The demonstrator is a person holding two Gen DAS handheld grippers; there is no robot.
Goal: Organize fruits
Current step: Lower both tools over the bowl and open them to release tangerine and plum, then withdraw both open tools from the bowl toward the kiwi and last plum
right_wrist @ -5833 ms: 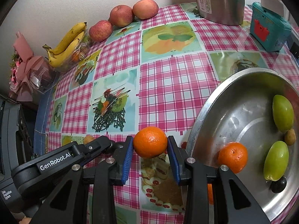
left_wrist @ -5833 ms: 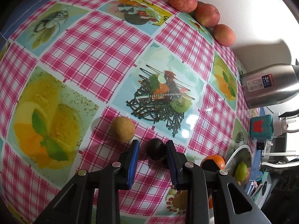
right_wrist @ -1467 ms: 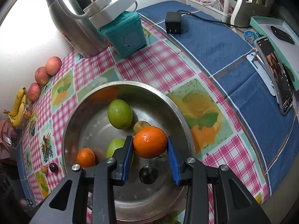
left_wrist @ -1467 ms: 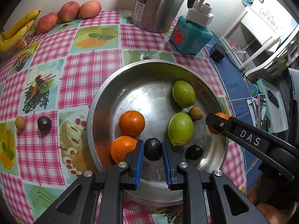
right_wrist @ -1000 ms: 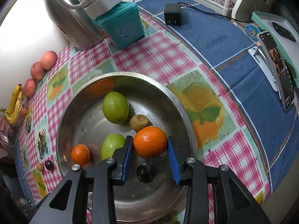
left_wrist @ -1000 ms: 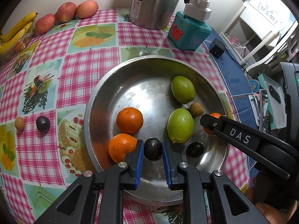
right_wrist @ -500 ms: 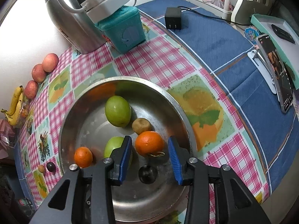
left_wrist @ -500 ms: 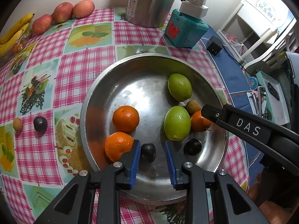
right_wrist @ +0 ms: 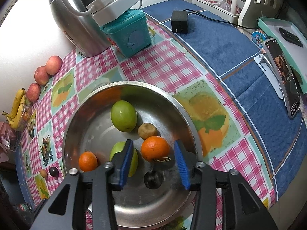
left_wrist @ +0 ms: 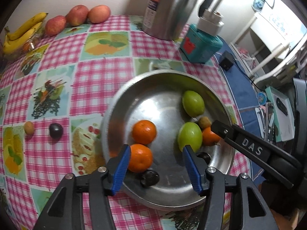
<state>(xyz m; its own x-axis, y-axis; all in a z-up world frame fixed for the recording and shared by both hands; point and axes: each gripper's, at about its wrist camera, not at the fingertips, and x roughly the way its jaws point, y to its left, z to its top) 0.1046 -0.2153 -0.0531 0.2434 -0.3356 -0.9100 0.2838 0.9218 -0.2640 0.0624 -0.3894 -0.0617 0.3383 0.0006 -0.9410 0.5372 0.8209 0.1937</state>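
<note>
steel kettle [left_wrist: 168, 9], teal box [right_wrist: 127, 33], black adapter [right_wrist: 179, 24]

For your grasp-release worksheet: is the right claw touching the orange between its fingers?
Apart. In the right wrist view the opening right claw stands clear of the orange, with bare metal bowl visible beside each blue pad.

Black arm of my right gripper [left_wrist: 251, 148]: white capitals "DAS".
Label on tall steel thermos [left_wrist: 151, 12]: print too small to read.
Blue round sticker [right_wrist: 258, 36] on blue cloth: coloured lettering, illegible.
</note>
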